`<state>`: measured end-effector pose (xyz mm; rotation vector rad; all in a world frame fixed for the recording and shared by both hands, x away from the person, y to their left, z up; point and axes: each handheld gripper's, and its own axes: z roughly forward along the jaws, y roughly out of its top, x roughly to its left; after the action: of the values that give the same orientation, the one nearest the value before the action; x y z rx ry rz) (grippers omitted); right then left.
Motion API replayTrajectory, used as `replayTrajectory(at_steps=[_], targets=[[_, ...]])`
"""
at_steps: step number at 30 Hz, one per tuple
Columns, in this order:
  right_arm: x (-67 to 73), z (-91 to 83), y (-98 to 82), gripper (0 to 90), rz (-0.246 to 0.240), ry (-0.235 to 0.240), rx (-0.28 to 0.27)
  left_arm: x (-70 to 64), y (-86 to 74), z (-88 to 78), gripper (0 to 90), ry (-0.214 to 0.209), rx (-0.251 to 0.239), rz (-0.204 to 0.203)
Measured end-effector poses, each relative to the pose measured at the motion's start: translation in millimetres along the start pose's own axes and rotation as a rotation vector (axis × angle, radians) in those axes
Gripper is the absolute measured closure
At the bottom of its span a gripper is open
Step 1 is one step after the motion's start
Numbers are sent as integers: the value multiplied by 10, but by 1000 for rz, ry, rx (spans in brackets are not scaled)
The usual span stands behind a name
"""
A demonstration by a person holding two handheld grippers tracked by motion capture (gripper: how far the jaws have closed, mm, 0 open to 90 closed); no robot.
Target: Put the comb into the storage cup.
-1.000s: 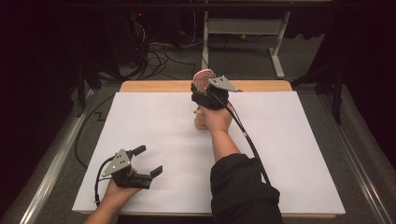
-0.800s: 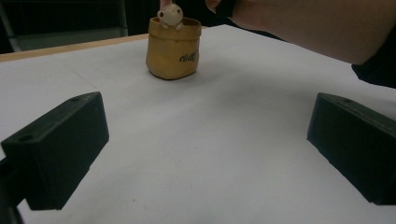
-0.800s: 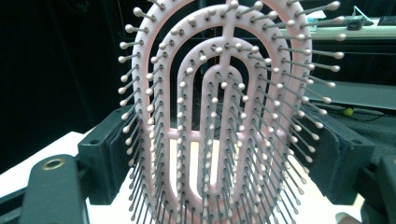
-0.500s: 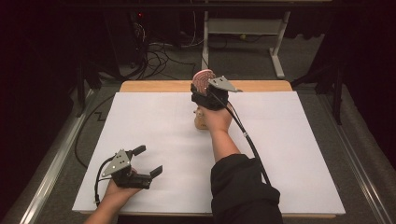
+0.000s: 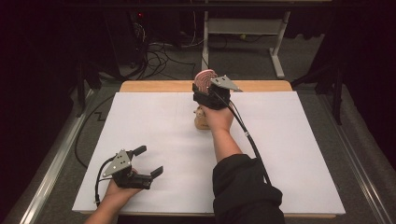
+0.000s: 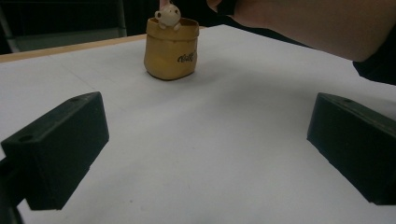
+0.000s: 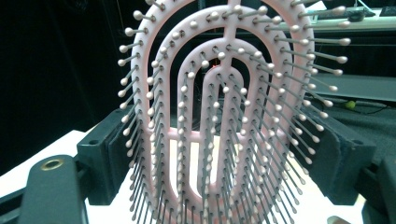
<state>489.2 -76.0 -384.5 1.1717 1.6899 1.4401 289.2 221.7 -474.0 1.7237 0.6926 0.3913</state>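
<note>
A pink hairbrush (image 5: 204,77) with grey, ball-tipped bristles stands upright in my right gripper (image 5: 207,90), held above the far middle of the white table. In the right gripper view the black jaws press on both edges of the brush head (image 7: 219,116), bristles facing the camera. Just below that hand sits a small yellow pot (image 5: 201,122) with a little cream figure (image 6: 168,15) peeking over its rim. My left gripper (image 5: 149,160) rests near the front left of the table, jaws wide apart with nothing between them; the yellow pot (image 6: 170,49) stands well ahead of it.
A white sheet (image 5: 289,140) covers the table, with a strip of wooden edge (image 5: 159,86) at the back. The right forearm (image 6: 303,23) in a dark sleeve reaches across the middle. Cables (image 5: 159,51) and a metal frame (image 5: 280,46) lie on the floor behind.
</note>
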Motion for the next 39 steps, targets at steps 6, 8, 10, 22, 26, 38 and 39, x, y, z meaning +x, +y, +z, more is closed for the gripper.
replayTrajectory(at_steps=[6,8,10,22,26,38,39], targets=[[-37,2,5,194,21,-4,5,6,0,-6,0,1,-1,-3],[-43,5,4,193,23,-5,4,4,2,-9,0,0,2,-1],[-49,10,5,193,27,-7,4,3,2,-9,0,-1,2,1],[-126,-13,13,187,51,-13,16,-4,-3,0,0,-6,8,7],[-141,-39,20,196,64,8,21,-4,-6,7,0,-6,10,9],[-208,-162,82,200,31,-14,37,3,-11,17,0,-7,15,4],[-214,-175,78,200,34,-14,39,5,-12,19,0,-6,17,4]])
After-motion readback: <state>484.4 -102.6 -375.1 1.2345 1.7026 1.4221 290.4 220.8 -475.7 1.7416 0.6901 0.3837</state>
